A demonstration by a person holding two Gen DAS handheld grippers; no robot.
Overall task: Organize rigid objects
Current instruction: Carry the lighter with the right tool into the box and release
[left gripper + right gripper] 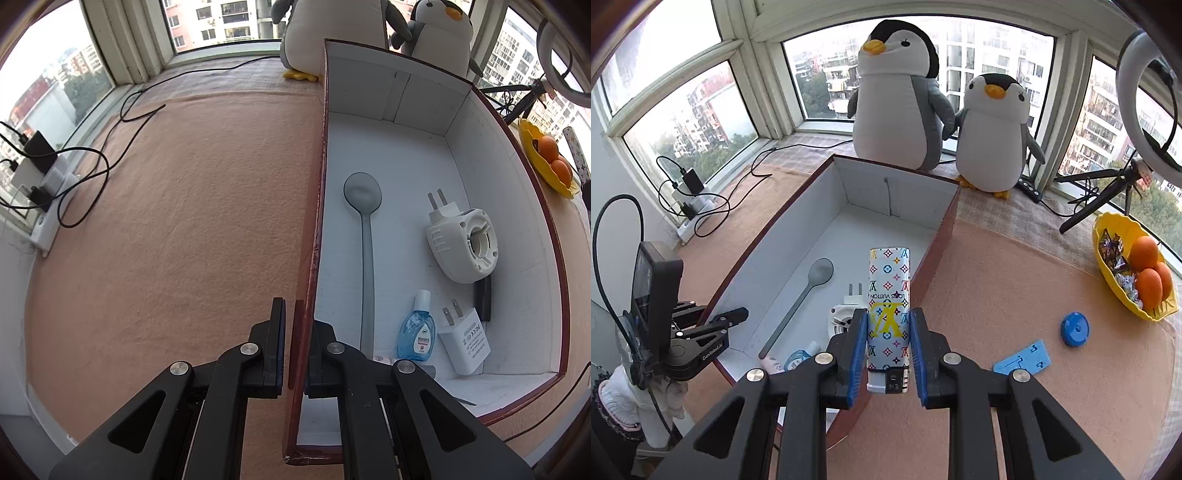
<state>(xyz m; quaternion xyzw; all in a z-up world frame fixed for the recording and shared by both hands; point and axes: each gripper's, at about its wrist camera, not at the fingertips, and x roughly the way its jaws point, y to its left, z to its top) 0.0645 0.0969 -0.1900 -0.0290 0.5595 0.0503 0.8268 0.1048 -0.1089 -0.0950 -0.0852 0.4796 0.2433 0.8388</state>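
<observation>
My left hand-held gripper (293, 347) clamps the box (391, 96) wall. My right hand-held gripper (888, 332) grips the lighter (889, 295) above it. Spoon (798, 302), plugs, bottle are boxed; blue disc (1075, 328) and card (1023, 358) remain to its right.

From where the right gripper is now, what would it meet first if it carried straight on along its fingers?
Probably the white plug-in device inside the box, which lies just beyond the lighter that the right gripper holds; depth is uncertain.

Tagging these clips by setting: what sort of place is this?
Probably a flat's bay-window ledge, high up: windows wrap round, showing apartment blocks; two plush penguins stand on the sill, and a yellow fruit bowl sits on the peach mat.
</observation>
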